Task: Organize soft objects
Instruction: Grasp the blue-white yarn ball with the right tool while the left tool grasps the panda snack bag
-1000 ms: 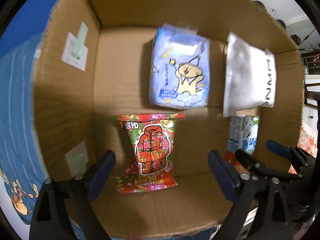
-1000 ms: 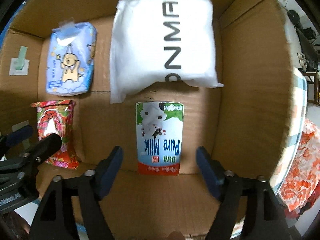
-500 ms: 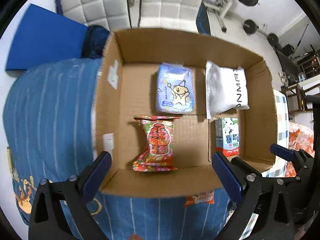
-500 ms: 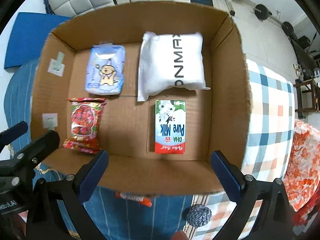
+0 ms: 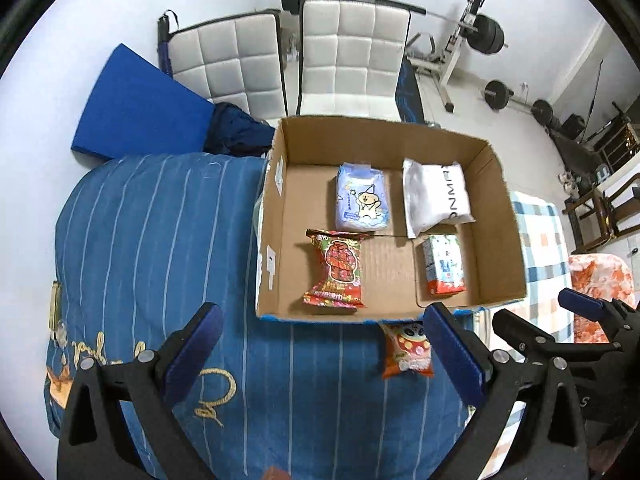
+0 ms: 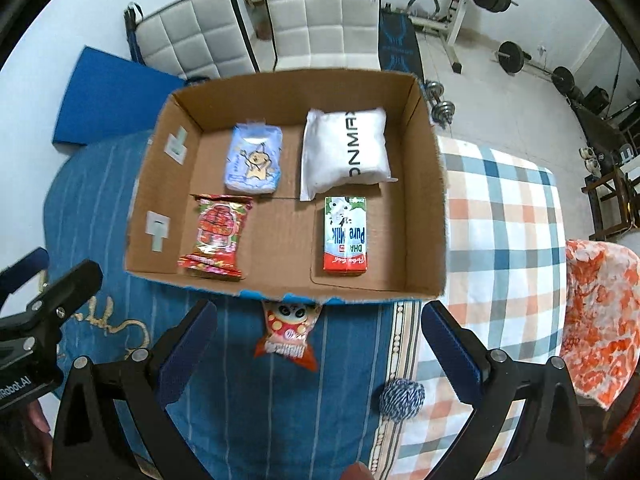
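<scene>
Soft packets lay four to the cardboard box (image 6: 424, 184): red snack bag (image 6: 216, 236), blue tissue pack (image 6: 253, 164), white "ONMAX" pouch (image 6: 346, 152) and "DHA Pure Milk" carton (image 6: 345, 236). Both grippers, left gripper (image 5: 320, 352) and right gripper (image 6: 320, 344), had risen clear since a second earlier, jaws apart and empty. One orange snack bag (image 6: 289, 336) and a yarn ball (image 6: 402, 398) remained outside on the bed.

The milk carton (image 6: 345, 236) reads "DHA Pure Milk"; the white pouch (image 6: 346, 148) apparently "ONMAX".
</scene>
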`<action>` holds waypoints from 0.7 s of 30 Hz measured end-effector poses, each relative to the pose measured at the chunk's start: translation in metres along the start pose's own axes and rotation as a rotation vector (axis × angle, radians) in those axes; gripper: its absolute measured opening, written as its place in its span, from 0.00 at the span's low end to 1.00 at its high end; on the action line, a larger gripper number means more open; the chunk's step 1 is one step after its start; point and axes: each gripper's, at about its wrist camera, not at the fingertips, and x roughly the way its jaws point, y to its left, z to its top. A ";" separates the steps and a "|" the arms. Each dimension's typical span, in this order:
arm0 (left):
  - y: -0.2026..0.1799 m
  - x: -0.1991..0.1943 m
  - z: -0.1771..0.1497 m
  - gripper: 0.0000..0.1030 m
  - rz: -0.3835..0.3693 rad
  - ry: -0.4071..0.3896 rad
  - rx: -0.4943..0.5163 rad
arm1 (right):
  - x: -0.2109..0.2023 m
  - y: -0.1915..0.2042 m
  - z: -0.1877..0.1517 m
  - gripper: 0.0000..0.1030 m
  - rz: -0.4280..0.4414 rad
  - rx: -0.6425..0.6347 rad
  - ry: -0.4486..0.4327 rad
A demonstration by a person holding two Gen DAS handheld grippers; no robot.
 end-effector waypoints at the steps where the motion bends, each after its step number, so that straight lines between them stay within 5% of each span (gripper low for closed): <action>1: 0.001 -0.006 -0.003 1.00 -0.001 -0.011 -0.005 | -0.009 -0.001 -0.006 1.00 0.000 0.003 -0.019; 15: -0.014 -0.080 -0.048 1.00 0.046 -0.178 0.000 | -0.089 -0.011 -0.072 1.00 -0.032 0.014 -0.211; 21: -0.019 -0.076 -0.056 1.00 0.012 -0.150 -0.033 | -0.083 -0.035 -0.087 1.00 0.003 0.104 -0.171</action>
